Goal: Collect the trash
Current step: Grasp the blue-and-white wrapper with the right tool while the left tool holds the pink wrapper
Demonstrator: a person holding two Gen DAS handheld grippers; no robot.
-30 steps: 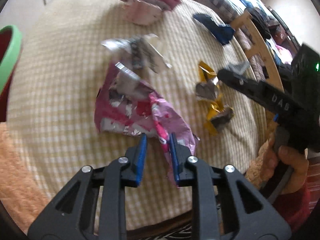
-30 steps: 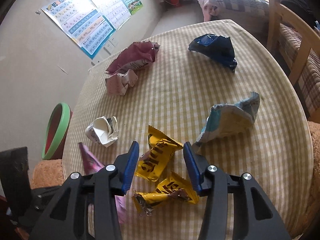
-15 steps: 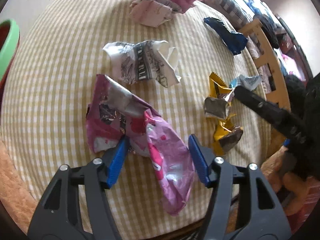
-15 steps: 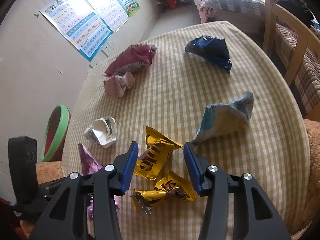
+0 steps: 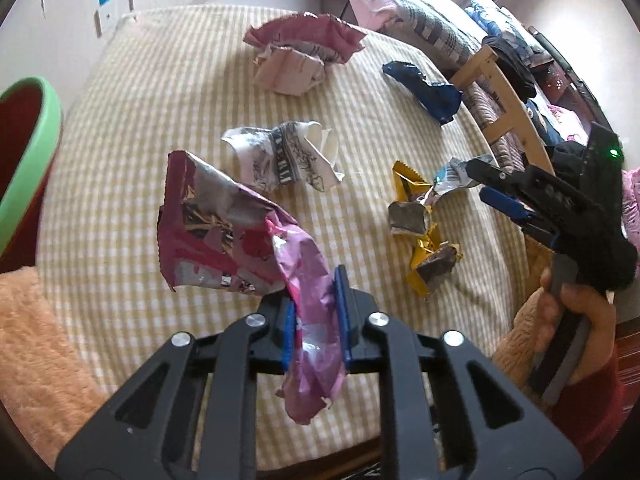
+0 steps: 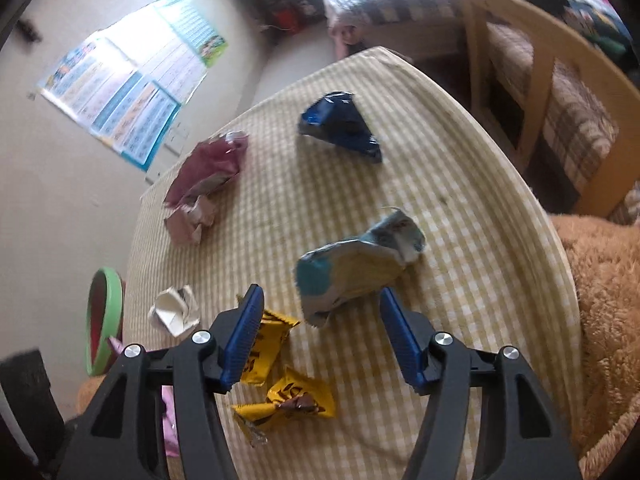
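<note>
My left claw point(image 5: 314, 316) has just snapped closed on the pink foil wrapper point(image 5: 240, 236) — blue pads pressing its crumpled tail from both sides, the rest of the bag fanning out ahead and to the left of the tips, one end drooping below them. Just past it sits a scrunched white printed paper point(image 5: 286, 156), and farther out a maroon bag with a pale crumpled wrapper point(image 5: 298, 54) tucked against it. Off to the left of this claw is the green-rimmed bin point(image 5: 28, 152), beside the checkered table point(image 5: 160, 92).

My right claw point(image 6: 320, 332) is a different story — jaws have just been spreading and stand wide apart, nothing pinched. The teal and grey snack bag point(image 6: 356, 268) lies just ahead, between the tips but not touched by either pad that I can see. The left pad overlaps a yellow candy wrapper point(image 6: 266, 344), and a second yellow wrapper point(image 6: 292, 404) lies below, between the claw's arms. Farther ahead there's a dark blue bag point(image 6: 342, 126), well apart from everything else. A wooden chair point(image 6: 532, 80) stands off to the right, past the table edge.
</note>
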